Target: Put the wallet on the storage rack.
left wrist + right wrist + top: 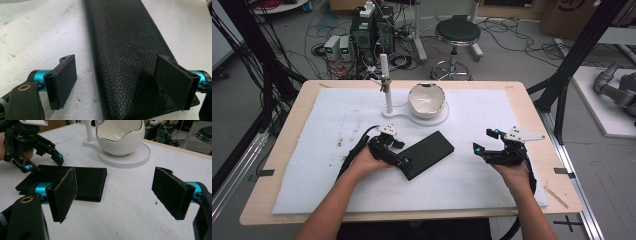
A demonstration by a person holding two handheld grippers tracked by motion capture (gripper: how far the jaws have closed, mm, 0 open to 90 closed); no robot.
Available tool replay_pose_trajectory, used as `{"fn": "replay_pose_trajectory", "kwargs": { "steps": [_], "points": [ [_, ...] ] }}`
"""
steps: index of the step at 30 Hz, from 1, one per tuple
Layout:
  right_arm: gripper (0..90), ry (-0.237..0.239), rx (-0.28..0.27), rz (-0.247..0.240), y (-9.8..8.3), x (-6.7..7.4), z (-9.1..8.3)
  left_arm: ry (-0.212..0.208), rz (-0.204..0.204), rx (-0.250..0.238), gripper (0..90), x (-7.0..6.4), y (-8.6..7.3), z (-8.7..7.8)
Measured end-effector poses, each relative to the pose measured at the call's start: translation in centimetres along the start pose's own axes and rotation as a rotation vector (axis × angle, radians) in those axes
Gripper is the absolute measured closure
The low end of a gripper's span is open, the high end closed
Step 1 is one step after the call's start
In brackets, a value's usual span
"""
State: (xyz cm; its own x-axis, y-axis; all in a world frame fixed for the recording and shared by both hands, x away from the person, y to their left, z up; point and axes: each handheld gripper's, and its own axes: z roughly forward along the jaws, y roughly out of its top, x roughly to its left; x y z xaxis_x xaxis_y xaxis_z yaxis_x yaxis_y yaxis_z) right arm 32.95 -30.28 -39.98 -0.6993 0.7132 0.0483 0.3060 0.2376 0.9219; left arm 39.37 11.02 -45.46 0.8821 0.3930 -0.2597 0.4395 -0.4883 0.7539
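Near the middle of the table (287,130), on its white foam mat, I see the black leather case (427,154) lying flat, its long axis running diagonally from the near left toward the far right. My left gripper (401,152) sits at the case's near-left end, and its fingers stand apart. In the left gripper view the case (127,55) runs straight away from the gripper along the line of the fingers; one finger (172,81) stands over the leather near the case's end, while the other (65,81) stands over bare mat beside the case's long edge. The fingers therefore straddle one long edge, not the full width. My right gripper (485,141) hovers toward the right edge of the table, well apart from the case, fingers also apart and empty; in the right gripper view the case (86,181) lies ahead and to the left. I judge the left gripper the nearer. The white bowl (427,99) on its stand lies beyond the case, toward the far edge.
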Motion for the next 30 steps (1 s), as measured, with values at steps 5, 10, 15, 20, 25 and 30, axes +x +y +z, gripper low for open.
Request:
{"fn": "replay_pose_trajectory", "kwargs": {
  "steps": [5, 10, 15, 20, 25, 30],
  "points": [
    [20.5, 0.001, 0.002, -0.001, 0.0, 0.0, 0.0, -0.014, 0.001, 0.009, 25.4, -0.2, 0.1, 0.0],
    [20.5, -0.006, -0.004, -0.003, 0.0, 0.0, -0.1, -0.039, -0.045, 0.009, 37.8, -0.2, 0.1, 0.0],
    [20.5, -0.004, 0.004, -0.004, 0.0, 0.1, 0.0, -0.047, -0.039, -0.006, 48.7, 0.1, -0.1, -0.2],
    [20.5, -0.005, 0.003, -0.008, 0.0, 0.1, -0.1, -0.08, -0.089, -0.068, 68.5, 0.9, -0.5, -0.6],
    [20.5, -0.008, -0.001, -0.005, 0.0, 0.0, -0.1, -0.109, -0.072, -0.097, 78.8, 0.7, -0.3, -1.0],
    [20.5, -0.004, -0.005, -0.003, 0.0, -0.1, -0.2, -0.134, -0.024, -0.125, 80.6, 0.0, 0.4, -1.8]
  ]
}}
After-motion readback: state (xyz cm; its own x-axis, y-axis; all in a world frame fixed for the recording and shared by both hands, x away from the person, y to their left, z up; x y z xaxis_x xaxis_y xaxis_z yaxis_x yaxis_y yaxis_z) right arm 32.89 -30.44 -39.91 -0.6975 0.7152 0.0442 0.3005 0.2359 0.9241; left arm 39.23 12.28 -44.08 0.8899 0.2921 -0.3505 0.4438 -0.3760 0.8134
